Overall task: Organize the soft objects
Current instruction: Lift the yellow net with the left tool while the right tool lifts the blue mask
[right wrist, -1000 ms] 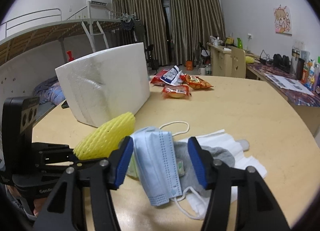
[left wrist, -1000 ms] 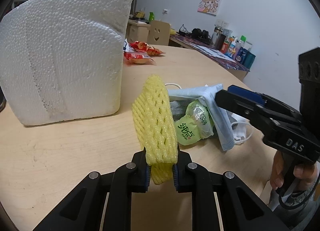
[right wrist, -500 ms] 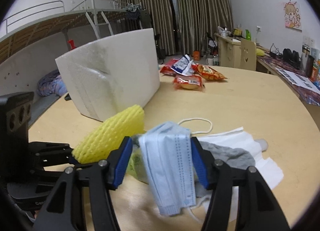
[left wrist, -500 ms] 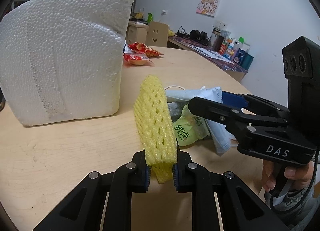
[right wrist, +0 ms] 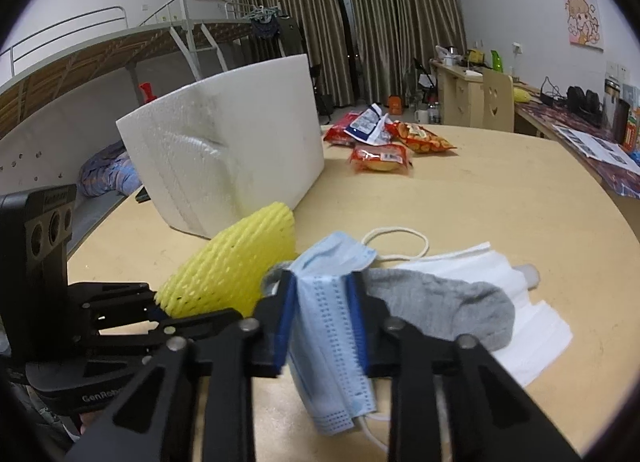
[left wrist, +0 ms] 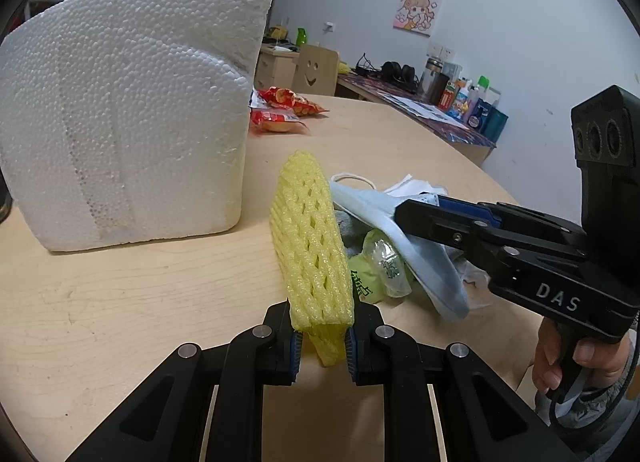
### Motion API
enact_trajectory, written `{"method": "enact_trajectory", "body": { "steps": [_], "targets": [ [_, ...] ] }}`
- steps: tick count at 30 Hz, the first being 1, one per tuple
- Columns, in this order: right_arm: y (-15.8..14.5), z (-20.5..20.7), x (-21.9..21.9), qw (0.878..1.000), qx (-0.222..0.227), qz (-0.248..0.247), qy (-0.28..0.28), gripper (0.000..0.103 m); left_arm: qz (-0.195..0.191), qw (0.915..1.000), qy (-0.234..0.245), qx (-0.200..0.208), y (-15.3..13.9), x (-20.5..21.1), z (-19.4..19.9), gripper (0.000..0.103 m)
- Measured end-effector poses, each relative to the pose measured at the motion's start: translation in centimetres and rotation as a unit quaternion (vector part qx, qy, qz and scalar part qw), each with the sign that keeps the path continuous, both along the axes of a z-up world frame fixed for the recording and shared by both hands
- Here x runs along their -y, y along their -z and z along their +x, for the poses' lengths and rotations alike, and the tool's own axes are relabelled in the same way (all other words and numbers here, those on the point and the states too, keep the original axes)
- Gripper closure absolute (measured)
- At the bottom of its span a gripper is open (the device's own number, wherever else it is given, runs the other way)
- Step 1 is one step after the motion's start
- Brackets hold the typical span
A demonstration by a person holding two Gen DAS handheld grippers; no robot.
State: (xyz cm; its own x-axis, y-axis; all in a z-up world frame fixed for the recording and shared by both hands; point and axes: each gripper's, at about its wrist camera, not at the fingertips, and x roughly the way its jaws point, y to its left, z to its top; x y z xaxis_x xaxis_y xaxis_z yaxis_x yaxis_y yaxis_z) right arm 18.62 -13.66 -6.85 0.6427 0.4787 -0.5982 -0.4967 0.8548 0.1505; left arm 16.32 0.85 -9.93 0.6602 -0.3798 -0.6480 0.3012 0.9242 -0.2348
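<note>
My left gripper (left wrist: 320, 336) is shut on a yellow foam net sleeve (left wrist: 310, 246), which stands up from its pads above the wooden table (left wrist: 120, 302). In the right wrist view the same yellow foam net sleeve (right wrist: 236, 266) shows at the left. My right gripper (right wrist: 322, 304) is closing its jaws on a blue face mask (right wrist: 328, 326), and the blue pads press its sides. The mask hangs folded, seen also as the blue face mask (left wrist: 400, 238) in the left wrist view. A grey sock (right wrist: 448, 302), a white mask (right wrist: 492, 262) and a green packet (left wrist: 376, 262) lie beneath.
A big white styrofoam block (left wrist: 128, 114) stands on the table at the left. Red snack bags (right wrist: 384, 142) lie at the far side. A side desk (right wrist: 580, 130) with bottles and headphones runs along the right wall. A person's hand (left wrist: 576, 358) grips the right handle.
My right gripper's jaws have closed from wide apart onto the blue mask and lifted its fold off the pile. The left gripper and the yellow sleeve have stayed where they were.
</note>
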Motion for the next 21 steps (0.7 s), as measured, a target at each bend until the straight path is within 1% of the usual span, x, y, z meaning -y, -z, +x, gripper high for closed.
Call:
{"method": "enact_trajectory", "body": {
  "steps": [4,6,9,12,18,21],
  "targets": [
    [-0.3,-0.5,0.2,1.0,0.006,0.011,-0.003,0.078,-0.001,1.0,0.0,0.001,0.0,0.0,0.1,0.084],
    [-0.1,-0.6,0.0,1.0,0.001,0.017,-0.012,0.079,-0.001,1.0,-0.001,0.002,0.0,0.0,0.0,0.084],
    [-0.5,-0.7,0.3,1.0,0.005,0.029,-0.009,0.079,-0.002,1.0,-0.001,0.008,-0.1,0.0,-0.1,0.084],
    [-1.5,-1.0,0.9,0.999,0.017,0.042,-0.003,0.079,-0.006,0.9999,-0.002,0.014,-0.3,-0.2,-0.3,0.084],
    [-3.5,-1.8,1.7,0.997,0.047,0.056,0.006,0.079,-0.031,0.999,-0.005,0.031,-0.9,-0.9,-0.5,0.084],
    [-4.3,-2.3,2.0,0.996,0.06,0.058,0.01,0.079,-0.03,0.9986,-0.007,0.043,-1.3,-0.8,-0.9,0.086]
  ]
}}
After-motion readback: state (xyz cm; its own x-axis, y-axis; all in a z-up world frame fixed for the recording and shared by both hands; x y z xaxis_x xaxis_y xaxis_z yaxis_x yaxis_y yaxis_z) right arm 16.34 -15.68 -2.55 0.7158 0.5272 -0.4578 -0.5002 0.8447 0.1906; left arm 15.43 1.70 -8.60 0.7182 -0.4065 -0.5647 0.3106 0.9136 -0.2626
